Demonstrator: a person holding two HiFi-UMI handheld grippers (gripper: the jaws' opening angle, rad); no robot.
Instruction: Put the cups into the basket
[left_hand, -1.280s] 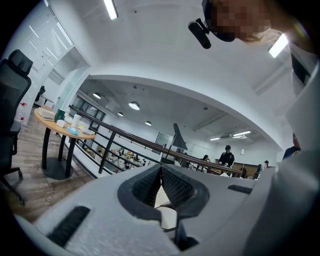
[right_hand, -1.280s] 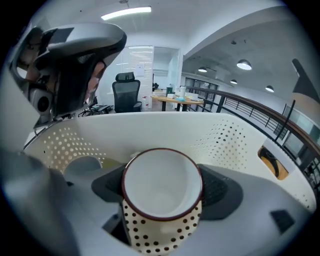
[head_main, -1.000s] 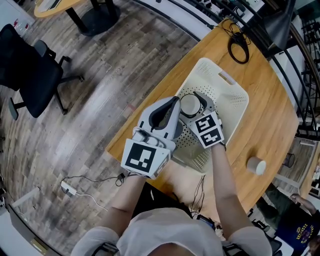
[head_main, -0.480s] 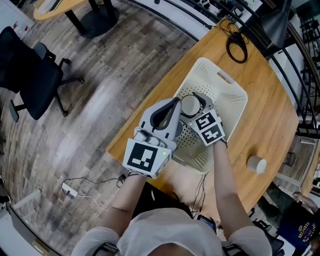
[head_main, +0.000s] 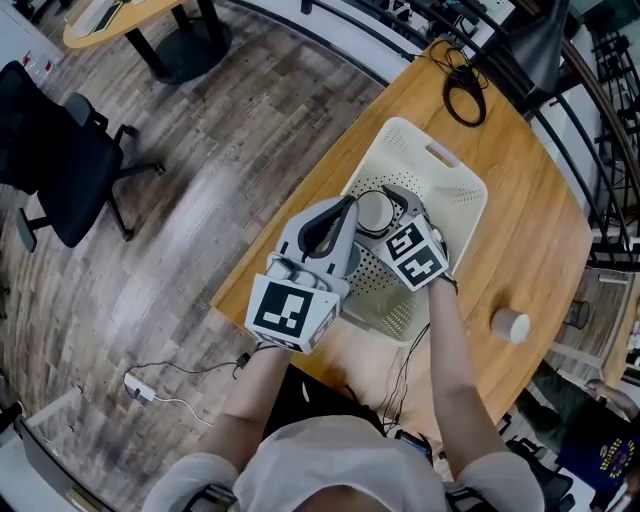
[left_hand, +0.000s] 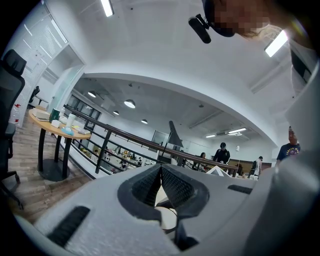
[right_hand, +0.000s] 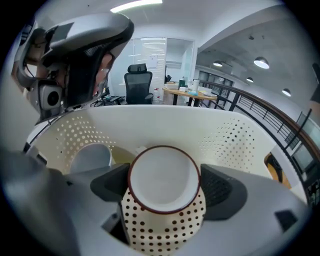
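A cream perforated basket (head_main: 455, 205) lies on the wooden table (head_main: 540, 230). My right gripper (head_main: 385, 207) hangs over the basket's near half, shut on a white cup with dark dots and a dark red rim (right_hand: 162, 200); a pad presses each side of it. Its white inside shows from above (head_main: 376, 212). A second pale cup (right_hand: 92, 157) lies in the basket below. A third cup (head_main: 511, 325) stands on the table, right of the basket. My left gripper (head_main: 350, 203) hovers at the basket's left edge, shut and holding nothing, its tips meeting (left_hand: 161, 169).
A coiled black cable (head_main: 462, 100) lies on the table's far end. The table's left edge (head_main: 300, 215) runs just under my left gripper. A black office chair (head_main: 55, 150) and a power strip (head_main: 140, 390) are on the wooden floor at left. A railing (head_main: 600, 150) borders the right.
The right gripper has tilted slightly with the dotted cup still in it, over the same spot in the basket. The left gripper has stayed put.
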